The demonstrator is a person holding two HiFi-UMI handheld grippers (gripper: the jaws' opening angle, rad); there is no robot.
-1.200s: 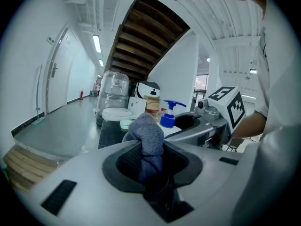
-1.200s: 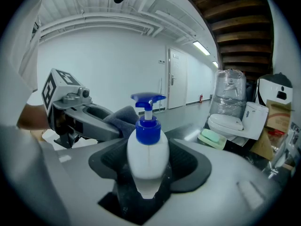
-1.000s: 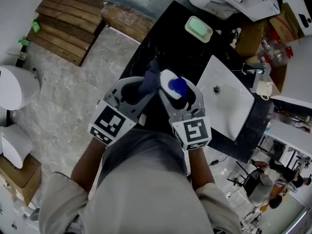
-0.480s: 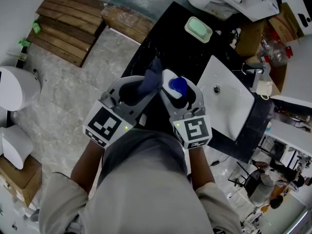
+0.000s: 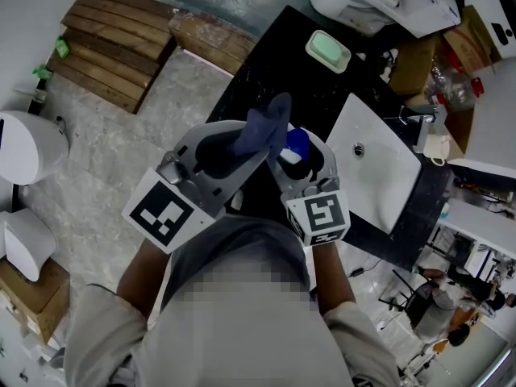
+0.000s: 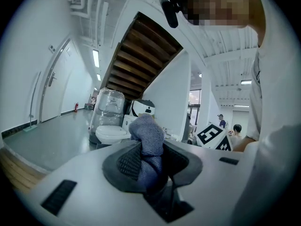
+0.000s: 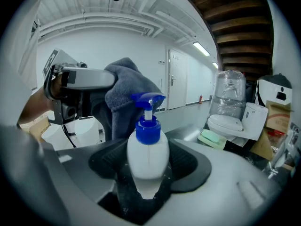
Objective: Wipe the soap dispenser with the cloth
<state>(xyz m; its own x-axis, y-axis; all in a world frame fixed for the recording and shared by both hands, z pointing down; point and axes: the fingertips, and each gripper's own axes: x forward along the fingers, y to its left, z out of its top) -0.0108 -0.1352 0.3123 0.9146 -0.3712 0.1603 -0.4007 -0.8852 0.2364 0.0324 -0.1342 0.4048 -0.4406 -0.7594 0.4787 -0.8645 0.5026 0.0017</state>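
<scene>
My right gripper (image 5: 294, 164) (image 7: 148, 171) is shut on a white soap dispenser (image 7: 147, 161) with a blue pump top (image 5: 296, 142), held upright above the black counter. My left gripper (image 5: 246, 147) (image 6: 146, 166) is shut on a blue-grey cloth (image 5: 262, 126) (image 6: 146, 138). The cloth sits just left of and against the pump in the head view. In the right gripper view the cloth (image 7: 126, 95) hangs right behind the pump head (image 7: 147, 100).
A black counter (image 5: 274, 63) carries a green soap dish (image 5: 328, 48) and a white basin (image 5: 375, 164) with a tap (image 5: 419, 119) at right. A toilet (image 5: 28, 143) and wooden pallets (image 5: 113, 35) stand on the floor at left. Boxes and clutter lie at the far right.
My left gripper has lifted and swung right, carrying the cloth up over the pump top. The right gripper and dispenser have stayed nearly still.
</scene>
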